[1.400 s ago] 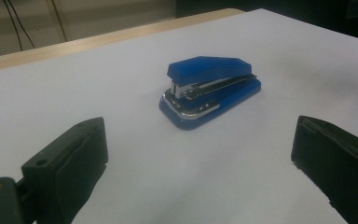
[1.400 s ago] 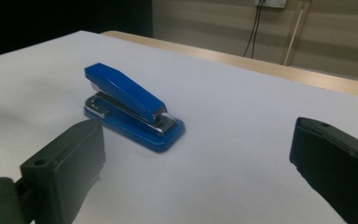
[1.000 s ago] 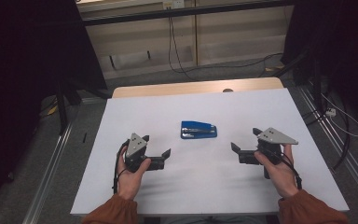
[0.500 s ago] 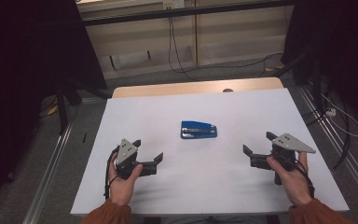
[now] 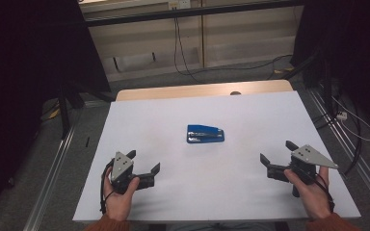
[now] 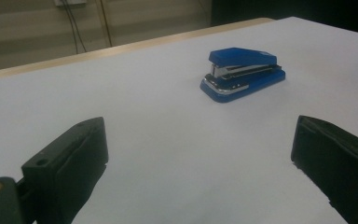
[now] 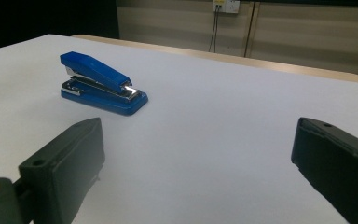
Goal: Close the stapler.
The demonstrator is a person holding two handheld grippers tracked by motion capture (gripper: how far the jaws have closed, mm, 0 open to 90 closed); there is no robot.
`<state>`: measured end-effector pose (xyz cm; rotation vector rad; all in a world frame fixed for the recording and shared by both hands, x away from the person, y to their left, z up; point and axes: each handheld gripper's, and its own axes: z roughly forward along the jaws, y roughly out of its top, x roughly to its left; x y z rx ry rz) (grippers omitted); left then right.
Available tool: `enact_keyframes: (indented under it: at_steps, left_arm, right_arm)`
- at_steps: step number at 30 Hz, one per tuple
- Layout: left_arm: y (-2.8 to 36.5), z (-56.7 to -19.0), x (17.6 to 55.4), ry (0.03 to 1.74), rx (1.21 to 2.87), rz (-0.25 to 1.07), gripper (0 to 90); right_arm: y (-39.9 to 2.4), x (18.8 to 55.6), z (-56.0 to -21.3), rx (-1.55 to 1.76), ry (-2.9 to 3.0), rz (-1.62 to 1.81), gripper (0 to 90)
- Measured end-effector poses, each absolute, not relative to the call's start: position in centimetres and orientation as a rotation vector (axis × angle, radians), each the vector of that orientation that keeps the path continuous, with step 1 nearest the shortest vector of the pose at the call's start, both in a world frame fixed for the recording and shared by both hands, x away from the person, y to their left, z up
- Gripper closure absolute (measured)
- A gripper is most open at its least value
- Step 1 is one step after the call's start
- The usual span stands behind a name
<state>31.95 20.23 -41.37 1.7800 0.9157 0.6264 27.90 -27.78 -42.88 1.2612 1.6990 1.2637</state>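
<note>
Stapler: a blue stapler [image 5: 205,134] lies closed and flat near the middle of the table, alone, well apart from both grippers; in the left gripper view [image 6: 242,73] it sits ahead and to the right, in the right gripper view [image 7: 103,83] ahead and to the left.
Left gripper: the left gripper [image 5: 142,165] is held low over the near left part of the table, its jaws spread wide with nothing between them, pointing toward the stapler.
Right gripper: the right gripper [image 5: 278,156] is held over the near right part, its jaws likewise wide apart and empty, a grey three-cornered plate on top.
Hands: the left hand [image 5: 120,192] and the right hand [image 5: 313,190] wrap the gripper handles; orange-brown sleeves show at the bottom edge.
Containers: I cannot make out any on the table.
Surface: a white sheet [image 5: 173,115] covers a light wooden table [image 5: 202,90], whose far edge shows bare.
Room: dim; grey floor, dark cables [image 5: 183,53] hanging down a pale back wall, metal rails [image 5: 53,159] beside the table.
</note>
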Motion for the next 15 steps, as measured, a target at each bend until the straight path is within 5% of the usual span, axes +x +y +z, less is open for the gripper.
enact_keyframes:
  at_steps: [15]
  left_arm:
    - [22.3, -41.6, 30.1, 0.955, 1.766, 0.651, 3.9]
  right_arm:
    - [-28.6, 26.0, -43.4, 1.263, 1.676, 1.256, 1.9]
